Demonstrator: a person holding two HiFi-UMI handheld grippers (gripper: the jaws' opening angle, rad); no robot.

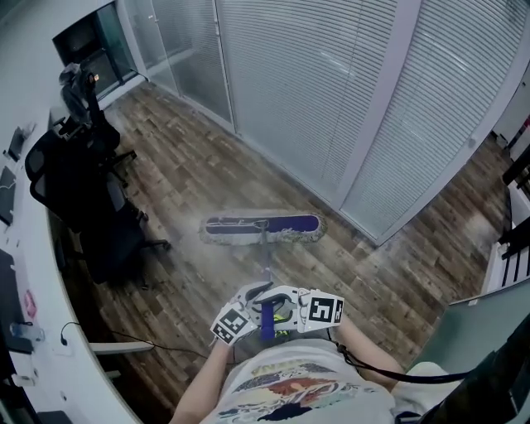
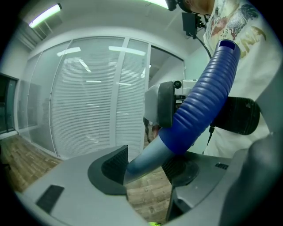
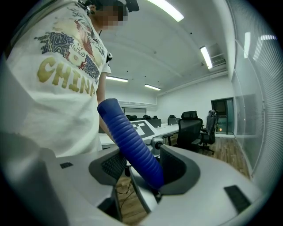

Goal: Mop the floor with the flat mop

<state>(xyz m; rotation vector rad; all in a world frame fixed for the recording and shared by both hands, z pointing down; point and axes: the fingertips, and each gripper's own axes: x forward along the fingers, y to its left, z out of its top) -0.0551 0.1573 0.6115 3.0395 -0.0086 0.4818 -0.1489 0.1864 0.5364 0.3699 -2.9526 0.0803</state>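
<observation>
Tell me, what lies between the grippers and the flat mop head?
Head view: only the mop's pole above bare wood floor; nothing else before the mop head.

A white desk (image 1: 37,323) curves down the left edge. Black chairs (image 1: 87,195) stand just beside it, along its inner curve. A thin cable (image 1: 137,338) trails out from the desk's near end. Well apart from the desk, a glass wall with shut blinds (image 1: 331,99) runs slantwise. Strip lights (image 3: 166,9) shine in the ceiling, high above the desk.
</observation>
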